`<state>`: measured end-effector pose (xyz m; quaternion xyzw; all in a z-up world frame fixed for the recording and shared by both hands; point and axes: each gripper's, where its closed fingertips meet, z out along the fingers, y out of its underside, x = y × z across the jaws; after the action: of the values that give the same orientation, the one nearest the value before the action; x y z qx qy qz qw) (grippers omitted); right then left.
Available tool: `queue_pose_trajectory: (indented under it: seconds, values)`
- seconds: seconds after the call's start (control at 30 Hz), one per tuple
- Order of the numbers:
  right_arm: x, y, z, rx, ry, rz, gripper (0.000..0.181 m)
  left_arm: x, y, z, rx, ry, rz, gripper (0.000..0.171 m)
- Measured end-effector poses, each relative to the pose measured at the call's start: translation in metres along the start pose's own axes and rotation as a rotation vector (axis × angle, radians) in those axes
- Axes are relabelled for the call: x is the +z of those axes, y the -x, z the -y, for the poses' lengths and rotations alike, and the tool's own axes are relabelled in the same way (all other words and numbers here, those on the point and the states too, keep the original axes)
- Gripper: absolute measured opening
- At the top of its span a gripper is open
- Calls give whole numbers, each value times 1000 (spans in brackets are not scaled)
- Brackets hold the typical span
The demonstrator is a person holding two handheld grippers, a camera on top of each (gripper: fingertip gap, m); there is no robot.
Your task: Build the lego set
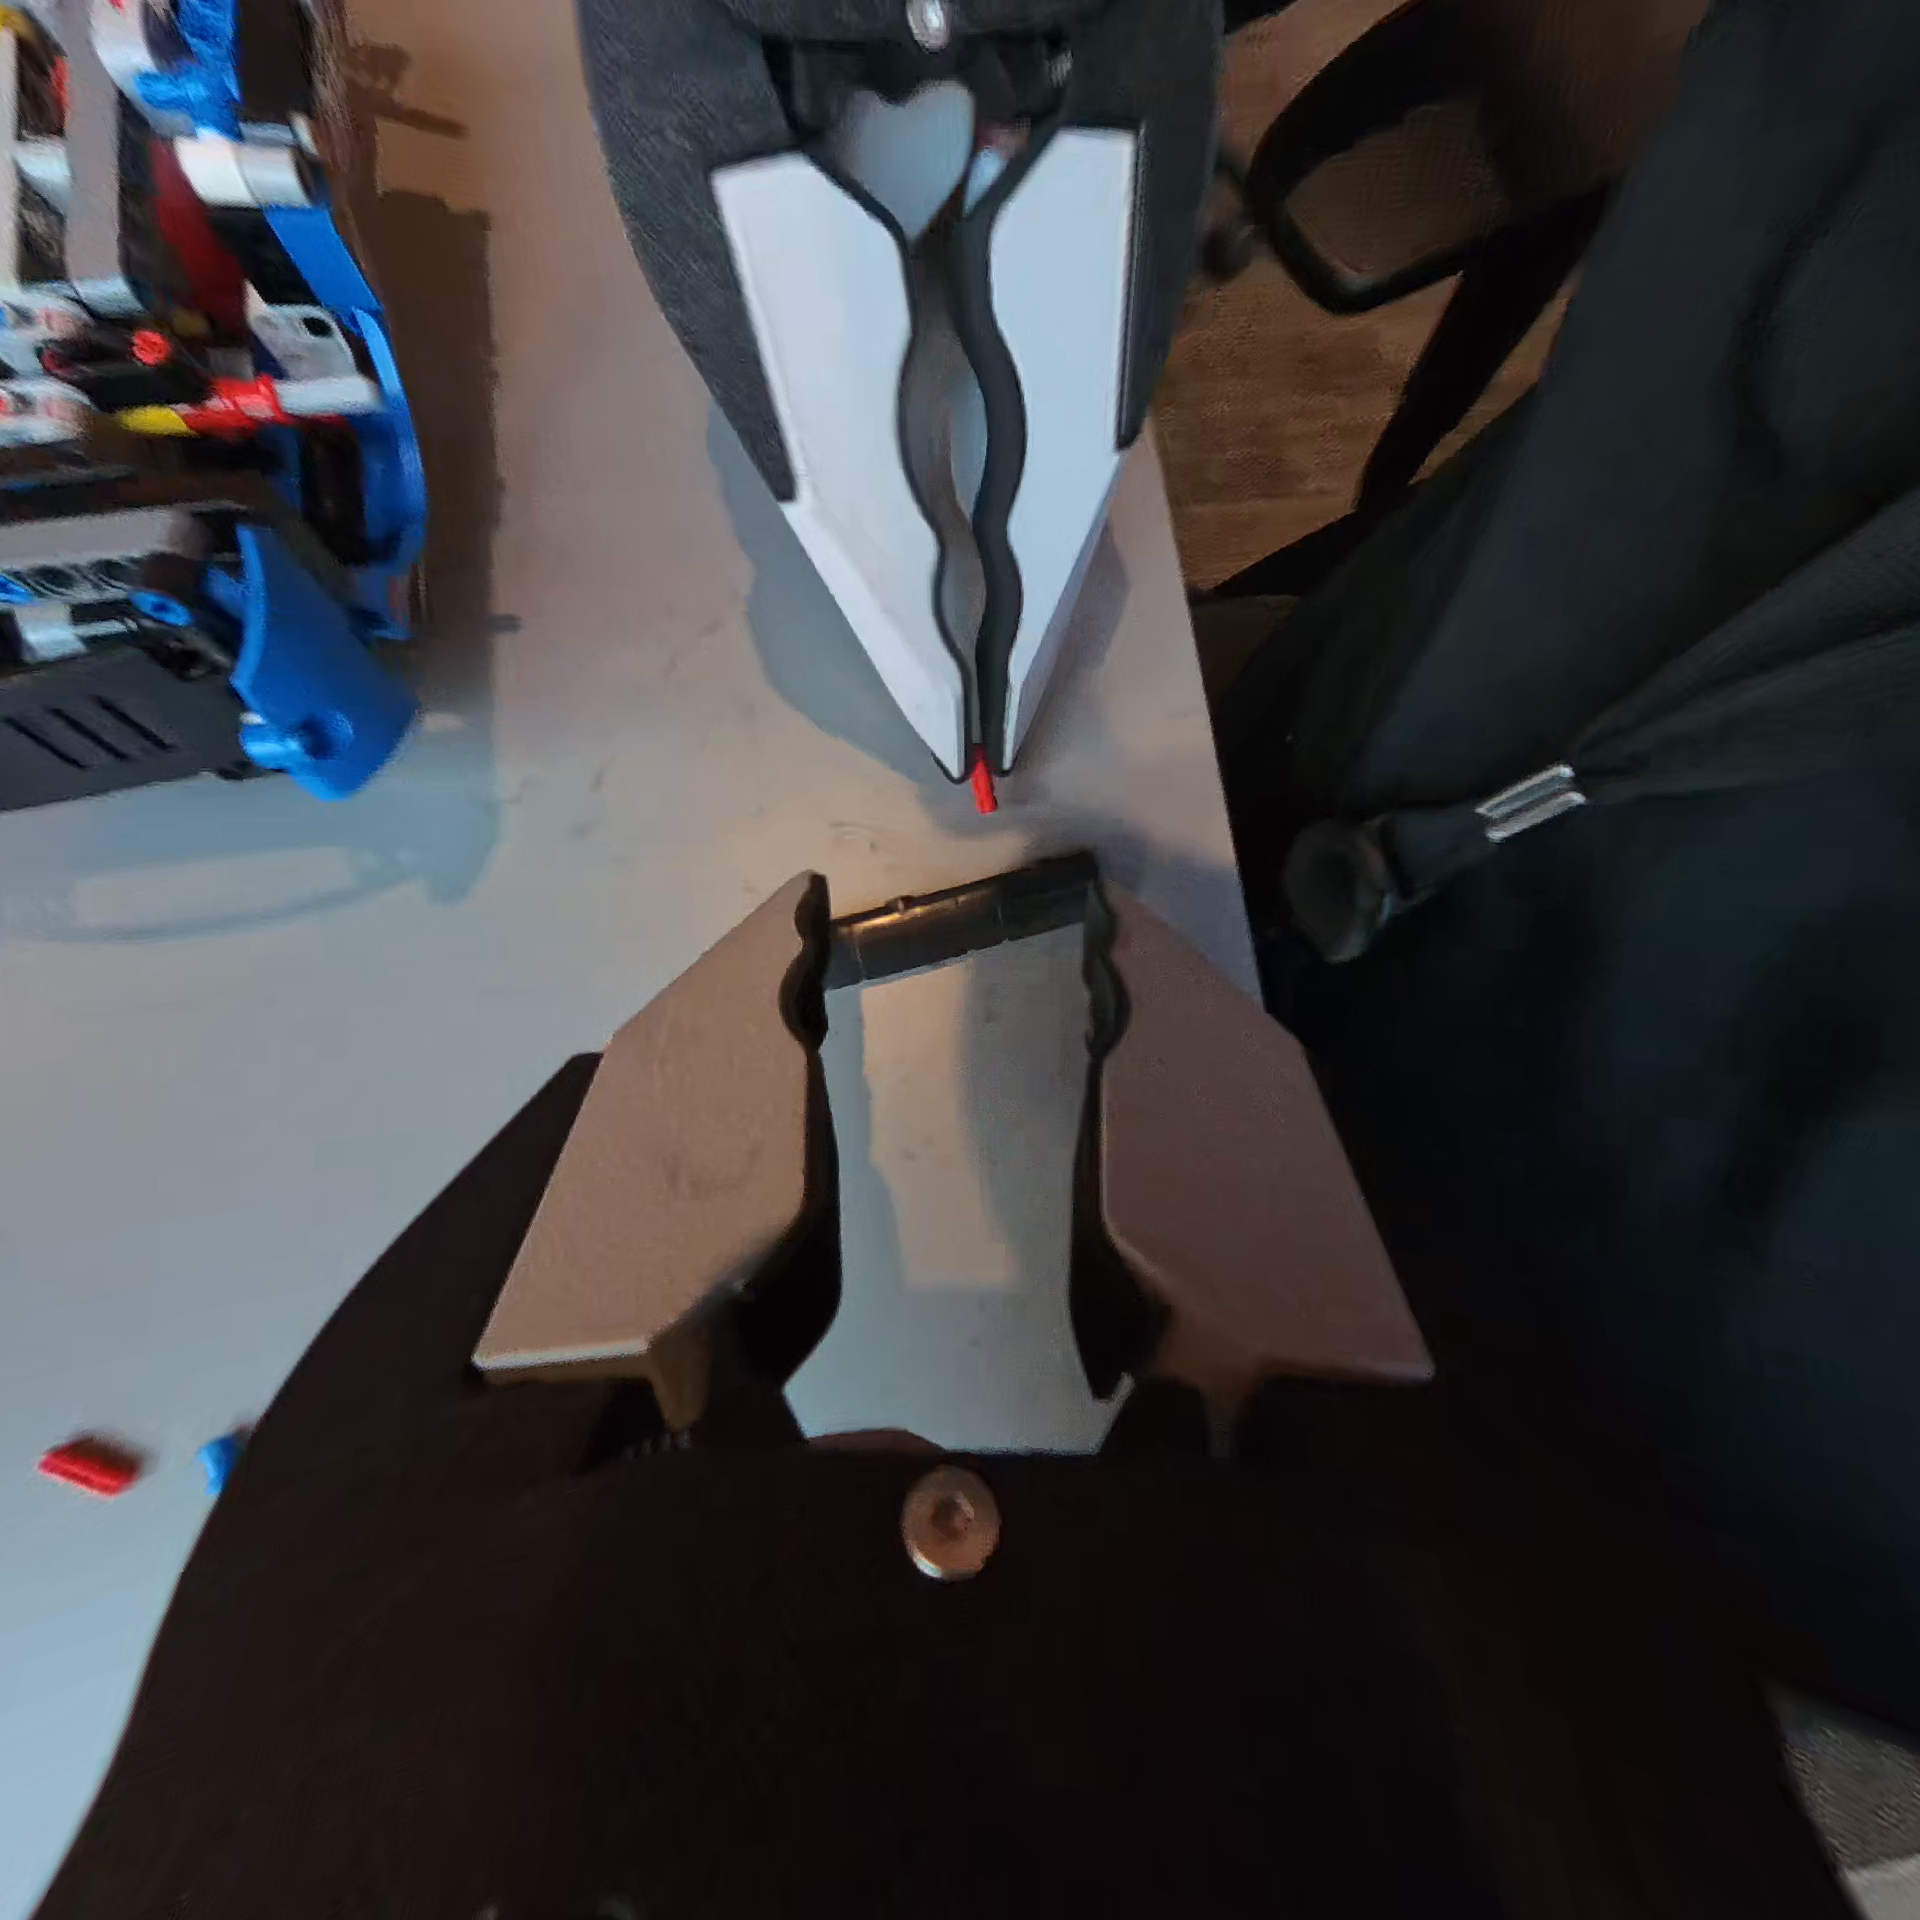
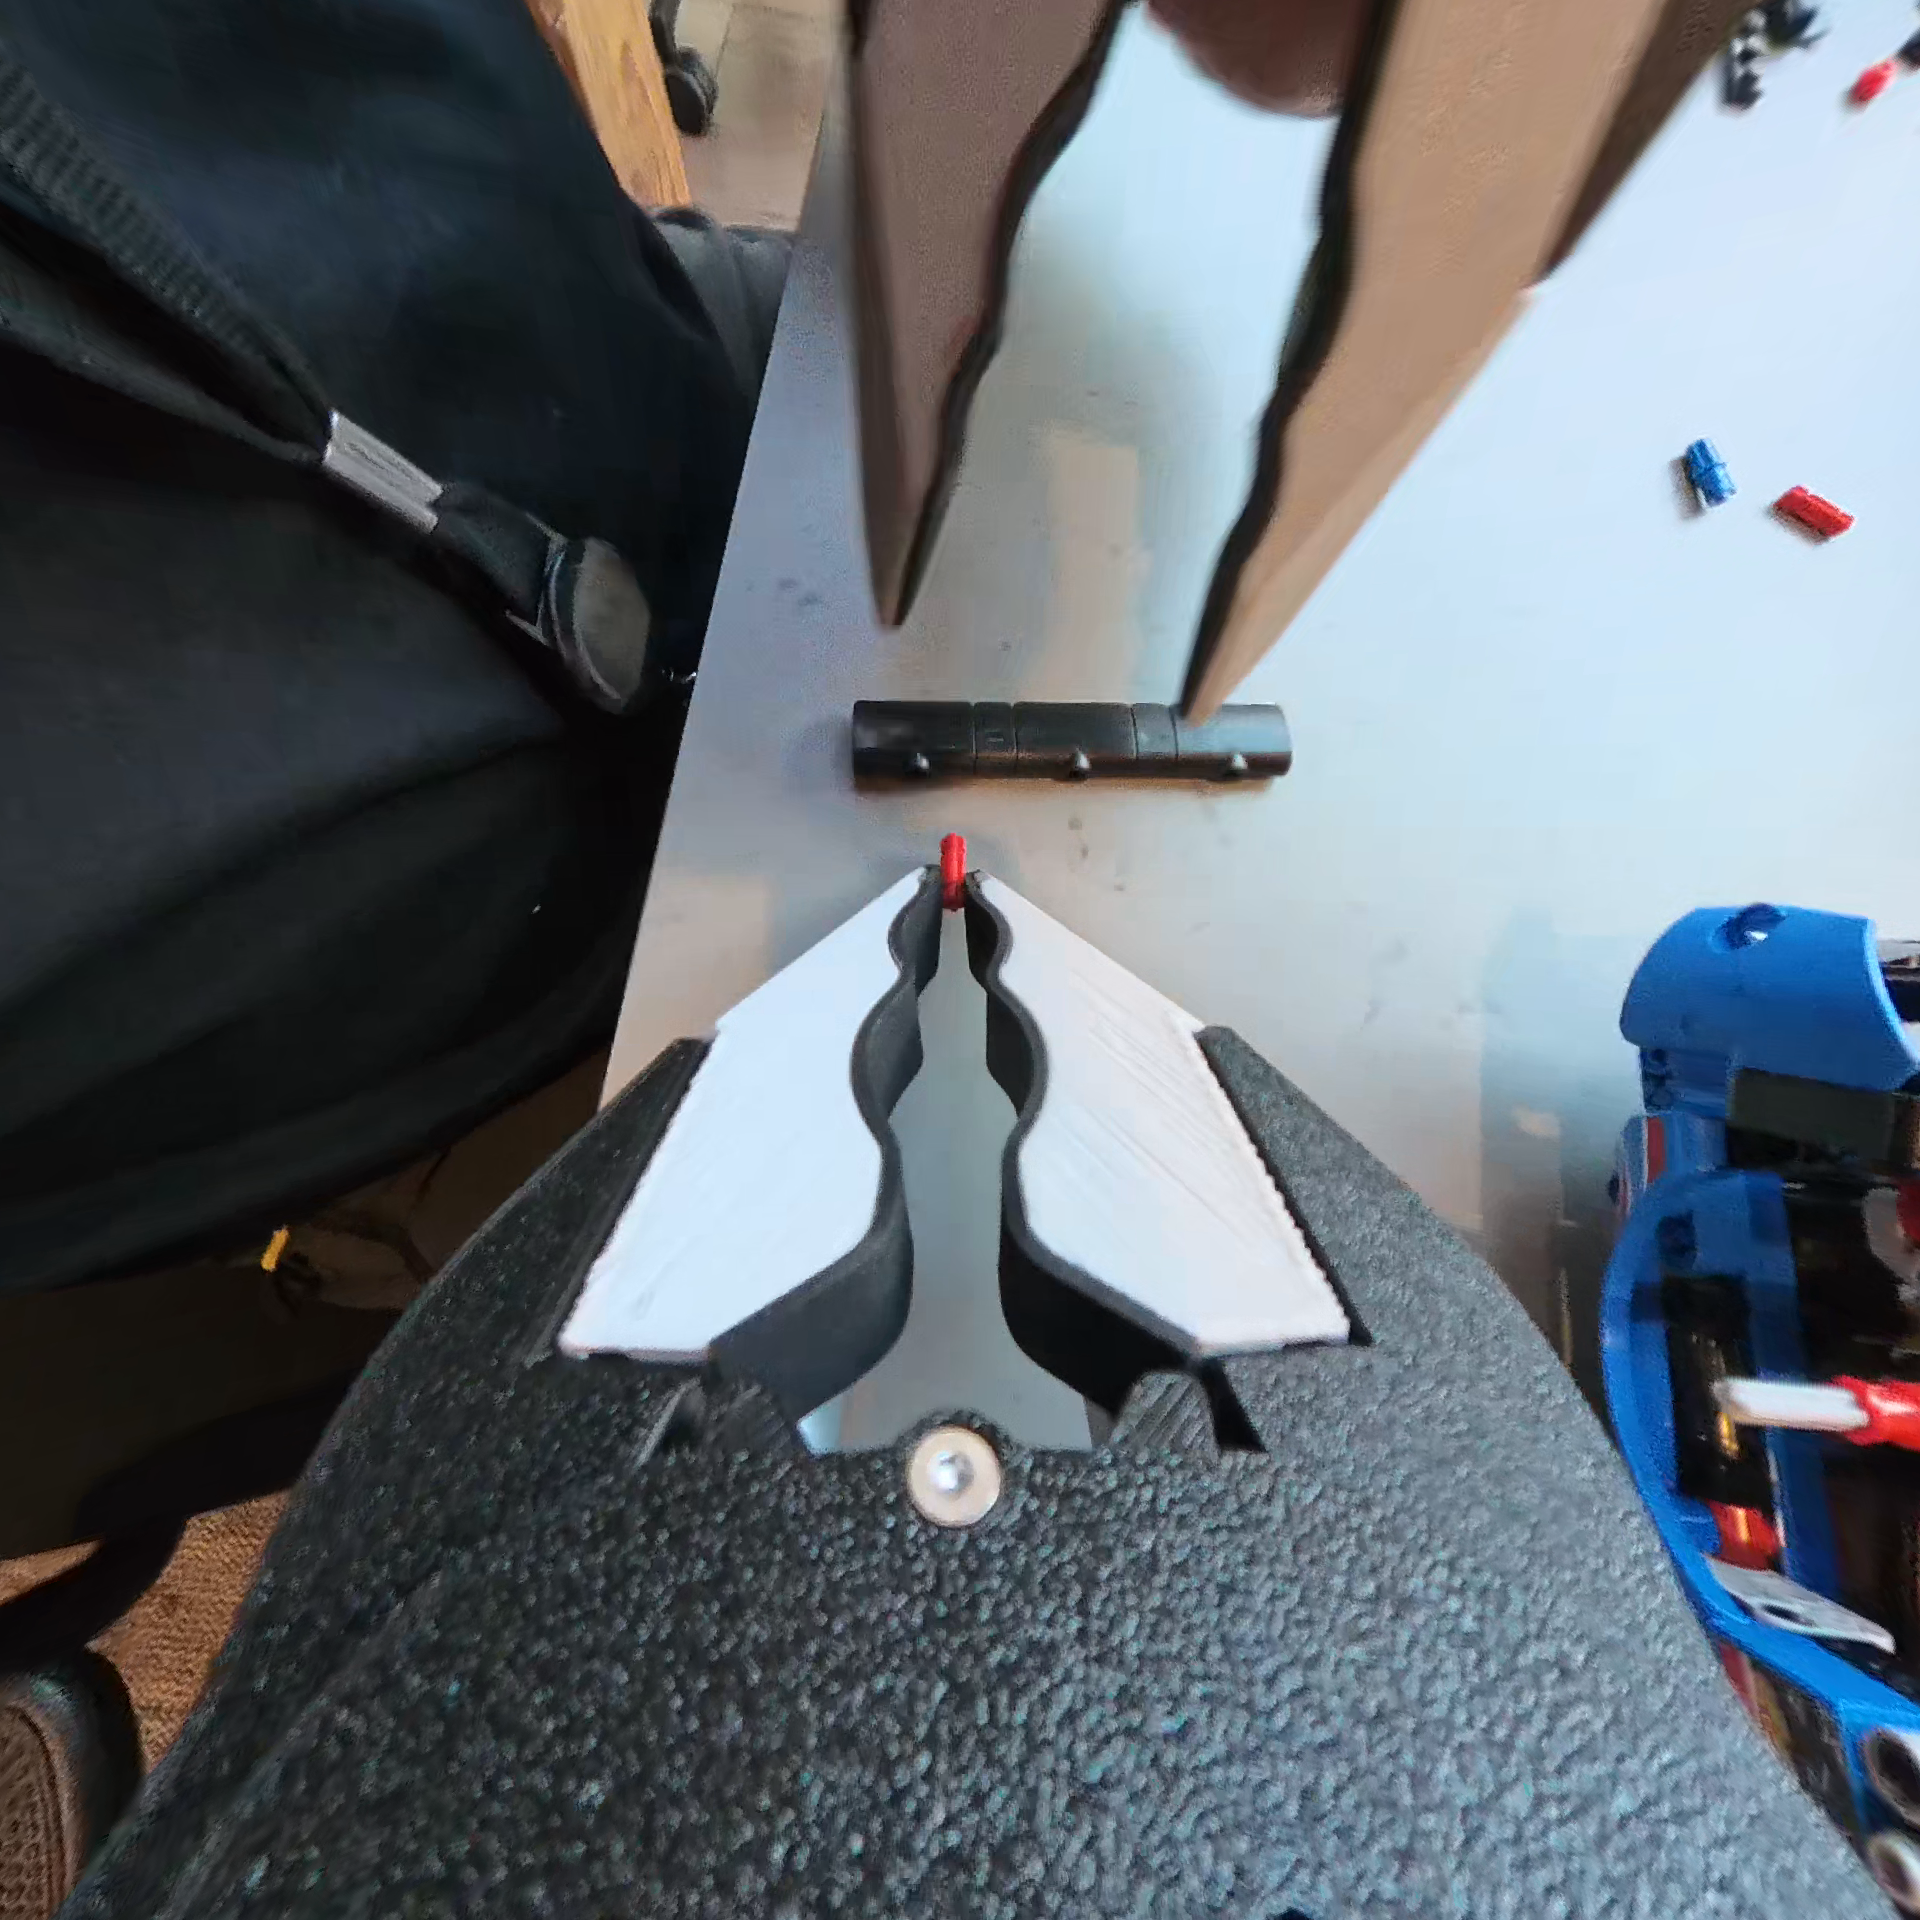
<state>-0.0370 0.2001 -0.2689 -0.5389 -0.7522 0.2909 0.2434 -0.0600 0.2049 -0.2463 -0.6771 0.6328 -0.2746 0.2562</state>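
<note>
My right tongs are pinched on a small red pin — its tip pokes out past the white fingertips, aimed at the black beam just ahead on the surface. Pin and beam are near but apart. From the left wrist cam the same pin hangs below the right tongs, just short of the beam.

My left tongs are spread wide, the beam lying crosswise betw. the two brown tips. In the left cam its ends look like they meet both pads; in the right cam the left tongs show one tip on the beam's right end, the other tip above the left end w/ a gap. So I can't tell if they actually clamp it — jaws apart, beam resting on the surface.

Beam sits close to the surface edge, beside a person's dark clothing w/ a drawstring end.

Farther out: the blue car build to my right in the right cam, blurred at left in the left cam. Loose bits beyond — a blue pin and a red piece side by side, apart from the beam.
</note>
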Motion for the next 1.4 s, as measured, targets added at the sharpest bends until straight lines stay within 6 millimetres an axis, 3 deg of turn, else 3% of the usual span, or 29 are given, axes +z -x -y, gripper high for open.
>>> queue_pose_trajectory:
  seconds: [0.13, 0.27, 0.47, 0.63, 0.9, 1.4]
  values:
    - [4, 3, 3, 19, -20, 23, 4, 21, -7, -11, 130, 20, 123, 50]
    - [6, 8, 3, -13, -11, 45, 5, 19, -15, -11, 220, 37, 31, 59]
    - [3, 5, 5, -19, -12, 57, 5, 20, -11, -18, 246, 92, -103, 31]
    - [1, 11, 7, -38, -4, 82, 5, 26, -13, -14, 240, 51, -185, 18]
    - [-6, 16, -3, -107, 16, 129, 5, 28, -18, -11, 265, -27, -256, 16]
    - [-3, 32, -2, -248, 2, 228, 4, 32, -30, -8, 317, -23, -294, 16]
